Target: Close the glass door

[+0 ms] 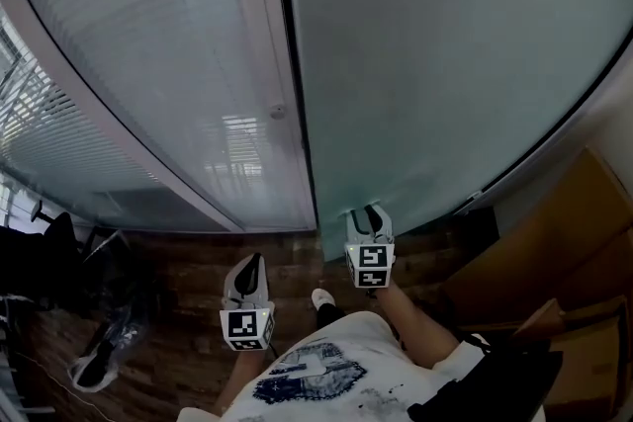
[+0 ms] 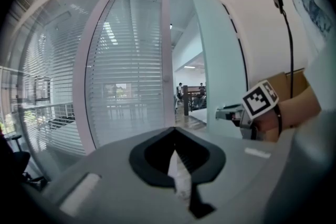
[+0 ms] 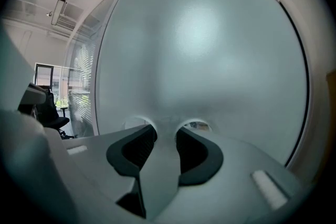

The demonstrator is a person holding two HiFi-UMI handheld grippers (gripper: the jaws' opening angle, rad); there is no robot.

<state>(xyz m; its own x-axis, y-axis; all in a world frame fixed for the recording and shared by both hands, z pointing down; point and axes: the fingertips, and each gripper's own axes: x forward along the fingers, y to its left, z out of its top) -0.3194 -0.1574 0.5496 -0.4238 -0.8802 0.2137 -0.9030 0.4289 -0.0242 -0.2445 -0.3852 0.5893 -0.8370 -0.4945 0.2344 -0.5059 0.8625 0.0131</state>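
The frosted glass door [image 1: 445, 64] fills the right gripper view [image 3: 199, 50] and stands partly open in the left gripper view [image 2: 215, 60]. My right gripper [image 1: 368, 215] points straight at the door's face near its free edge. Its jaws are shut on a pale upright bar, the door handle [image 3: 160, 165], and the right gripper [image 3: 164, 131] nearly touches the glass. From the left it shows as the right gripper [image 2: 223, 111] reaching to the door. My left gripper [image 1: 252, 264] hangs lower and left, away from the door, with its jaws [image 2: 176, 157] together and holding nothing.
A fixed glass wall with blinds [image 1: 168, 64] stands left of the door. The doorway gap [image 2: 189, 86] shows a room with tables and people beyond. Cardboard boxes [image 1: 554, 252] sit at the right, and an office chair [image 1: 49, 252] at the left on the wooden floor [image 1: 188, 262].
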